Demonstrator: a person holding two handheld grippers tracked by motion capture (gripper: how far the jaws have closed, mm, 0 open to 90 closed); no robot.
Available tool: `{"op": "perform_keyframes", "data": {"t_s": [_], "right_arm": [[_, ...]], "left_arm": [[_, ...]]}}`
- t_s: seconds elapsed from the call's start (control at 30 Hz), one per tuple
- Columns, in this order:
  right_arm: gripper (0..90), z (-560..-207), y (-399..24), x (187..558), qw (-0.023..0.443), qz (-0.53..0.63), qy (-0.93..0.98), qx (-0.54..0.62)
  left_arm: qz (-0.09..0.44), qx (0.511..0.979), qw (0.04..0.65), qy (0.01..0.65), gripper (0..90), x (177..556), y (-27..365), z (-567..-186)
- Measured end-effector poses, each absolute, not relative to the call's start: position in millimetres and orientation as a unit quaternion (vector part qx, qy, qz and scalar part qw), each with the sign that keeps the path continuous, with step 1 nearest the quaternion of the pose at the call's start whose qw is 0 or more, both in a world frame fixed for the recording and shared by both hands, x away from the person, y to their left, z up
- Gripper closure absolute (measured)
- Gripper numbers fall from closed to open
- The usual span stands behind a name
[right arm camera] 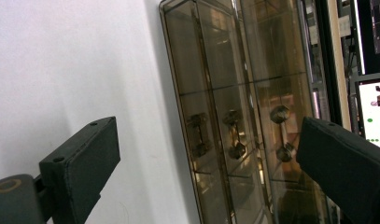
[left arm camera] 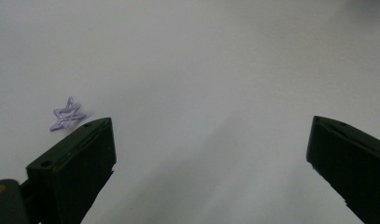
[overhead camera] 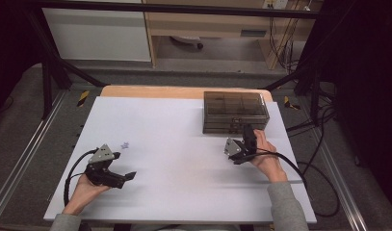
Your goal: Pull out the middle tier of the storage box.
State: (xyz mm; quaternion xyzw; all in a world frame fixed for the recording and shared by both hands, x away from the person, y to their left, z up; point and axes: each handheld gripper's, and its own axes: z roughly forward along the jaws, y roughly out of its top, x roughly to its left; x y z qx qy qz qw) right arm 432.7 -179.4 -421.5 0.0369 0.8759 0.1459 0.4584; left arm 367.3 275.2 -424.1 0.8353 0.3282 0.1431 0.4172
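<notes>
Nearest, at the lower left of the high view, the left gripper (overhead camera: 120, 174) is held released above the white table (overhead camera: 184, 139), a small purple star-shaped clip (overhead camera: 125, 145) lying just beyond it. Farther off, right of centre, the right gripper (overhead camera: 238, 144) is likewise held released, just before the smoky transparent drawer box (overhead camera: 235, 111) at the upper right.

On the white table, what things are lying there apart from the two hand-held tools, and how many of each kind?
Small purple star-shaped trinket: 1
Smoky see-through box with drawers: 1
Total: 2

The left gripper and the right gripper are both open and empty.
</notes>
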Motion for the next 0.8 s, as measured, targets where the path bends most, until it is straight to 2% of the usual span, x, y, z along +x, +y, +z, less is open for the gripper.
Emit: {"op": "perform_keyframes", "data": {"t_s": [0.27, 0.8], "right_arm": [[7.4, -428, -178, 435, 0.458, 0.140, 0.877, 0.034], [14.7, -442, -174, 440, 0.465, 0.125, 0.876, 0.022]], "left_arm": [[0.144, 0.835, 0.417, 0.328, 0.9, 367, 276, -424], [0.143, 0.836, 0.416, 0.328, 0.9, 368, 276, -425]]}}
